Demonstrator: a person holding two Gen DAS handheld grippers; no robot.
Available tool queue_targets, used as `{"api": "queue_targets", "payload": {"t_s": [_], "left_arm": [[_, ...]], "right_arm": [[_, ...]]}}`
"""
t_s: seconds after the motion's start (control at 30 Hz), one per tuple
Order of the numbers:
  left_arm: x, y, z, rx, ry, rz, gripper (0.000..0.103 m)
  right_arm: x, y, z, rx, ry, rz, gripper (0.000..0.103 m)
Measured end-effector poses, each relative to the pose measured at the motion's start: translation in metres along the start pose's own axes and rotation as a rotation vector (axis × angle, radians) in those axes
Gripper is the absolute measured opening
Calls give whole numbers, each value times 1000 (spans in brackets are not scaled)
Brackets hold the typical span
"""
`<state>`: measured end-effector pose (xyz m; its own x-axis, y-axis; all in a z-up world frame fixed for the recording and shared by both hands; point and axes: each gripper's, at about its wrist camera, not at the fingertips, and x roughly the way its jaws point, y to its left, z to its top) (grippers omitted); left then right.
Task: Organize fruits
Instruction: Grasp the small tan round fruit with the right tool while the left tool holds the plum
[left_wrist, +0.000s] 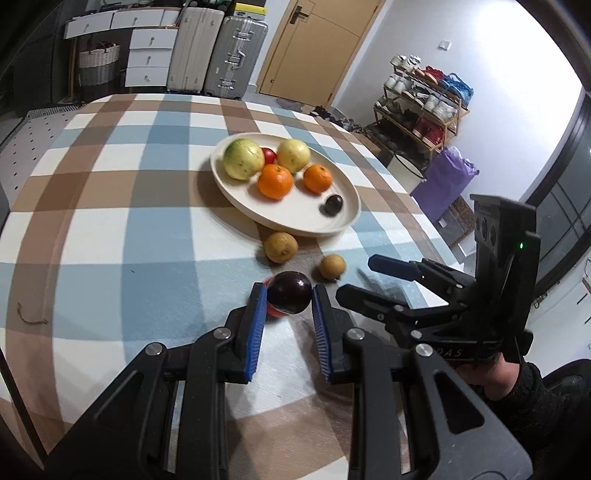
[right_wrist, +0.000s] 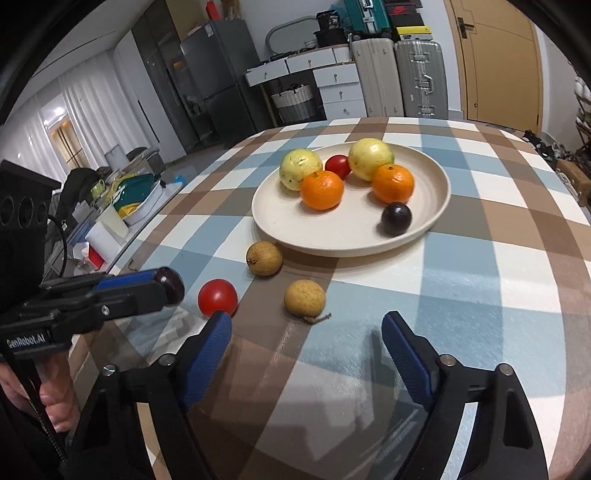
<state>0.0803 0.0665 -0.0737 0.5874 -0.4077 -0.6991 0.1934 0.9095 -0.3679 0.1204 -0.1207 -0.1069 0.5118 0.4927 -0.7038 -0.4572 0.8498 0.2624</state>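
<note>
A cream plate (left_wrist: 343, 221) (right_wrist: 436, 206) holds two yellow-green guavas, two oranges (right_wrist: 321, 190), a small red fruit and a dark plum (right_wrist: 396, 218). My left gripper (left_wrist: 289, 297) is shut on a second dark plum (left_wrist: 289, 297), held just above the cloth; it also shows in the right wrist view (right_wrist: 170, 285). A red tomato (right_wrist: 218, 297) lies under it, mostly hidden in the left wrist view (left_wrist: 275, 313). Two brown longans (right_wrist: 264, 258) (right_wrist: 304, 298) lie on the cloth before the plate. My right gripper (right_wrist: 306, 332) is open and empty, just behind the nearer longan.
The checked tablecloth (left_wrist: 110, 221) covers the table; its right edge runs near a shoe rack (left_wrist: 417, 107) and a purple bag (left_wrist: 443, 181). Suitcases (left_wrist: 218, 51) and drawers stand beyond the far edge. A cluttered side surface (right_wrist: 122, 206) lies left of the table.
</note>
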Motion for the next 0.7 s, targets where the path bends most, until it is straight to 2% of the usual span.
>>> {"api": "queue_targets", "payload": {"t_s": [0.17, 0.23, 0.37, 0.6, 0.7], "left_arm": [[-3, 13, 8, -26, -14, 4, 22], [-4, 17, 9, -34, -17, 6, 22], [-3, 23, 9, -48, -15, 9, 22], [-11, 21, 8, -47, -30, 21, 22], [-15, 19, 8, -40, -34, 31, 22]], "right_arm": [[14, 5, 7, -30, 31, -9, 77], [18, 5, 9, -31, 40, -11, 68], [25, 1, 13, -6, 53, -26, 59], [26, -6, 16, 37, 60, -10, 27], [22, -8, 14, 50, 55, 1, 27]]}}
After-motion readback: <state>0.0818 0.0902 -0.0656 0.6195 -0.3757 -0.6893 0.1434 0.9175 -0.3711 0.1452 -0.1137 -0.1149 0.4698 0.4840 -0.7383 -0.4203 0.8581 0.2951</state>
